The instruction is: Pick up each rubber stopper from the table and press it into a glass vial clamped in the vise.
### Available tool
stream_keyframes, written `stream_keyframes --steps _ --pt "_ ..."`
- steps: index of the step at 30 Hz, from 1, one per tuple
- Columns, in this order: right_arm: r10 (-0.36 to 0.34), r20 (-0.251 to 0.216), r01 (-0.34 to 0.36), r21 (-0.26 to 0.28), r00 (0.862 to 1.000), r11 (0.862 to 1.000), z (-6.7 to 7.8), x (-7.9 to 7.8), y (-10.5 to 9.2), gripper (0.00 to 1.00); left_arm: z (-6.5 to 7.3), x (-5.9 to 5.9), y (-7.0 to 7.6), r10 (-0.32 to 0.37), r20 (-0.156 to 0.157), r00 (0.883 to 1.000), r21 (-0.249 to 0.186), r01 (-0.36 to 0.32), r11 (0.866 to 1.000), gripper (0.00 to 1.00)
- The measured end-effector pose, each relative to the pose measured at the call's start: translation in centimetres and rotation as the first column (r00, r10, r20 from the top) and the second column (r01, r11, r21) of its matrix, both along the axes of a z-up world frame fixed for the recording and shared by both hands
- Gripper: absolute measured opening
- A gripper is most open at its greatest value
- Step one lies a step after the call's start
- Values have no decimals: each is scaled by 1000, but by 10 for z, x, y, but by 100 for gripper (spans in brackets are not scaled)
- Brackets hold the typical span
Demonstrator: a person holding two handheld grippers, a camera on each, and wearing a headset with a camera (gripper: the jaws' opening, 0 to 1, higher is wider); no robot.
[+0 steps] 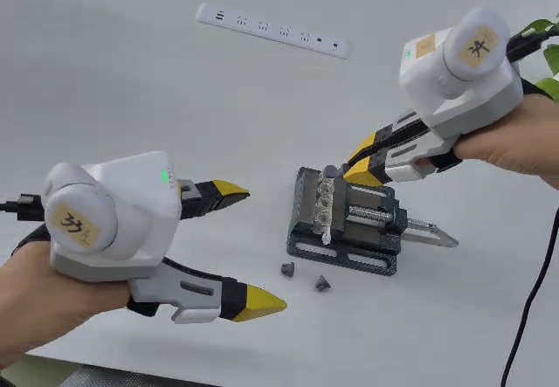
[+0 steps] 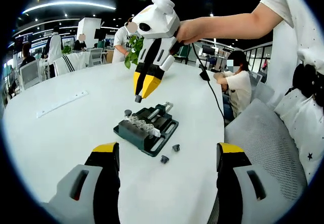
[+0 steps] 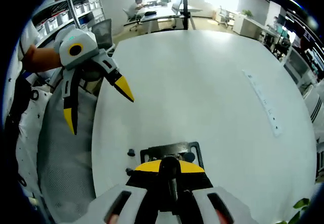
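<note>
A dark vise (image 1: 349,245) stands on the white table with a row of glass vials (image 1: 325,205) clamped in its jaws. A grey stopper (image 1: 330,171) caps the far vial. My right gripper (image 1: 352,170) hovers just above the far end of the row, shut on a dark rubber stopper (image 3: 169,166), which I also see at its tips (image 2: 137,98). Two loose stoppers (image 1: 287,269) (image 1: 322,283) lie on the table in front of the vise. My left gripper (image 1: 249,247) is open and holds nothing, to the left of the vise and apart from it.
A white power strip (image 1: 272,29) lies at the far side of the table. A black cable (image 1: 533,300) hangs on the right, and a green plant (image 1: 546,51) is at the right edge. People sit at desks beyond the table.
</note>
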State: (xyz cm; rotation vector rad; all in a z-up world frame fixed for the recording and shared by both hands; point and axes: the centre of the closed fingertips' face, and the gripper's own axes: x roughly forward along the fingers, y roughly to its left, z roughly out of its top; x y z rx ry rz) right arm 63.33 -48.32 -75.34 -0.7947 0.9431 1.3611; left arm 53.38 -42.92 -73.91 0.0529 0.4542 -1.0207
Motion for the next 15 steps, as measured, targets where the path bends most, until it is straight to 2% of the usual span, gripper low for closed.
stream_keyframes --steps 6,10,15 --pt "29 4 -28 -55 1000 998 -15 4 3 5 -4 -1 3 6 -1 1000 -10 -7 1000 82" --pt "68 20 -65 -109 997 992 -25 7 2 5 -6 -1 3 14 -5 1000 -17 -14 1000 86" --pt "81 22 -77 -140 996 987 -31 9 4 5 -7 -1 2 13 -9 1000 -27 -13 1000 87"
